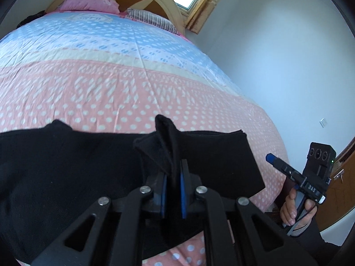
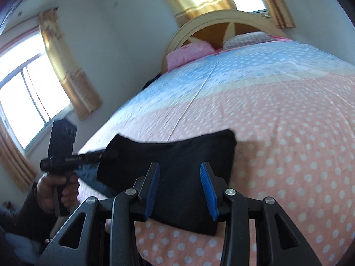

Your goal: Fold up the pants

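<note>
Soft black pants (image 1: 66, 155) on dotted quilt (image 1: 111, 77), bunched fold pinched in left tool (image 1: 173, 177); right tool (image 2: 179, 177) agape, empty.

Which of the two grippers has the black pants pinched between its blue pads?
The left gripper: its pads are shut on a raised fold of the pants. The right gripper stands open, holding nothing.

Bright daylight from blown-out windows (image 2: 28, 102); strong fisheye bending at edges; motion blur in right wrist view.
</note>
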### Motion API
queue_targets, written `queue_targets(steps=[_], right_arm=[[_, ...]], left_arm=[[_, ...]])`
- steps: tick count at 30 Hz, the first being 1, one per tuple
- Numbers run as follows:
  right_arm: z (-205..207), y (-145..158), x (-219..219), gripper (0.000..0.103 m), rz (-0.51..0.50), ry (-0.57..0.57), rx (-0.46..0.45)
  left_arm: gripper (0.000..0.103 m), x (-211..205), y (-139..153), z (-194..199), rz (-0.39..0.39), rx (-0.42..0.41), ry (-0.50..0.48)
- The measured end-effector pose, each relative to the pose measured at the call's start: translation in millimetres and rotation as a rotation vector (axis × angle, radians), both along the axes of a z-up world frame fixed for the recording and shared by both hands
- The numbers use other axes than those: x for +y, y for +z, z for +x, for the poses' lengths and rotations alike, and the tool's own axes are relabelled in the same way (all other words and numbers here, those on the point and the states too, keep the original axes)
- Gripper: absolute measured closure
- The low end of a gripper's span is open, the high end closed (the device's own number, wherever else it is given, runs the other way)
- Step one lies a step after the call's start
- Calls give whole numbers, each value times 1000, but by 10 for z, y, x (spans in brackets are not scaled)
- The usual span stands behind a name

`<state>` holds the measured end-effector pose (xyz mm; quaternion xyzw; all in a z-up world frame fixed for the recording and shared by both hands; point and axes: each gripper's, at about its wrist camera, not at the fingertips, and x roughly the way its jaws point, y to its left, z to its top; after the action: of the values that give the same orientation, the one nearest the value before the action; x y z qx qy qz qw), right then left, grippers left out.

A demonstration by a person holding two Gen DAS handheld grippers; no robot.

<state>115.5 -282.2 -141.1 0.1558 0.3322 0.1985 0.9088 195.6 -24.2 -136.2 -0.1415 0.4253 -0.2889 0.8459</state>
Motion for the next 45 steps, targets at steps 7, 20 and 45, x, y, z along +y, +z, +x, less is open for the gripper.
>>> queue_targets(steps=[7, 20, 45], right_arm=[[104, -297, 118, 62, -78, 39, 120], [98, -287, 303, 58, -153, 80, 101], [292, -175, 1385, 58, -234, 271, 25]], left_arm=[[88, -30, -227, 17, 104, -26, 17], [37, -16, -241, -138, 292, -151, 83], [14, -25, -330, 82, 372, -139, 124]])
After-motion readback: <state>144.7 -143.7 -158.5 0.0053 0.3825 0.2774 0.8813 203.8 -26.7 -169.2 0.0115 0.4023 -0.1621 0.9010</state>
